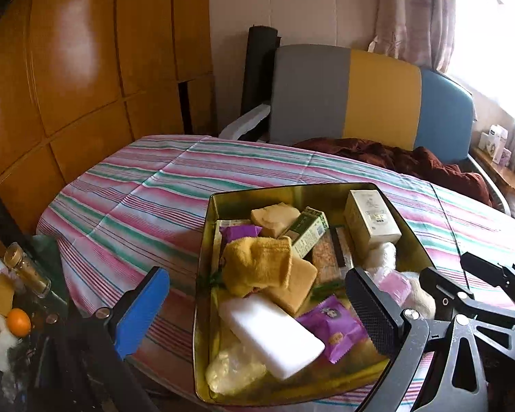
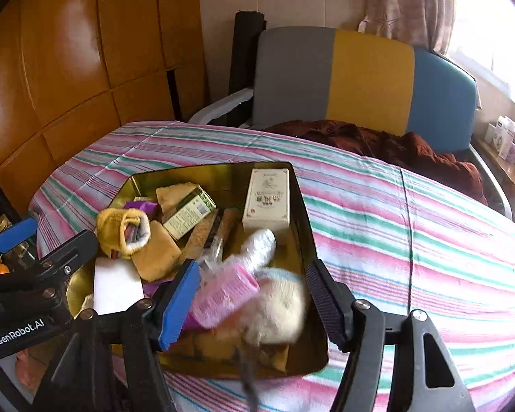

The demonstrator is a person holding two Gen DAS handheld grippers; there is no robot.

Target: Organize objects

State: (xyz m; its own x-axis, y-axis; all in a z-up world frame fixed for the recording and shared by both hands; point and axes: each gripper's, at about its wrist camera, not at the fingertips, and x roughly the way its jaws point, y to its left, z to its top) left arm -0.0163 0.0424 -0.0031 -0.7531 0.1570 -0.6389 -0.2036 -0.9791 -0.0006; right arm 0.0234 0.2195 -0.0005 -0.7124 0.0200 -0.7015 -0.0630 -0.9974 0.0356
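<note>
A gold tin (image 1: 209, 240) (image 2: 305, 226) sits on the striped table. It holds a yellow sock (image 1: 261, 264) (image 2: 120, 226), a white block (image 1: 274, 333), a cream box (image 1: 370, 219) (image 2: 267, 199), a green box (image 2: 189, 214) and purple packets (image 1: 333, 326). My left gripper (image 1: 257, 312) hangs wide open over the tin's near left part, holding nothing. My right gripper (image 2: 254, 300) is open over the tin's near right corner. A blurred pink packet (image 2: 223, 295) and a white fluffy item (image 2: 281, 309) lie between its pads, and a gap shows at the black pad.
The striped cloth (image 1: 137, 199) covers the table to its far and right edges. A grey, yellow and blue chair back (image 1: 360, 96) with a dark red cloth (image 1: 412, 161) stands behind. A bottle (image 1: 24, 271) and an orange (image 1: 19, 322) crowd the near left. Wooden panels (image 1: 68, 68) line the left.
</note>
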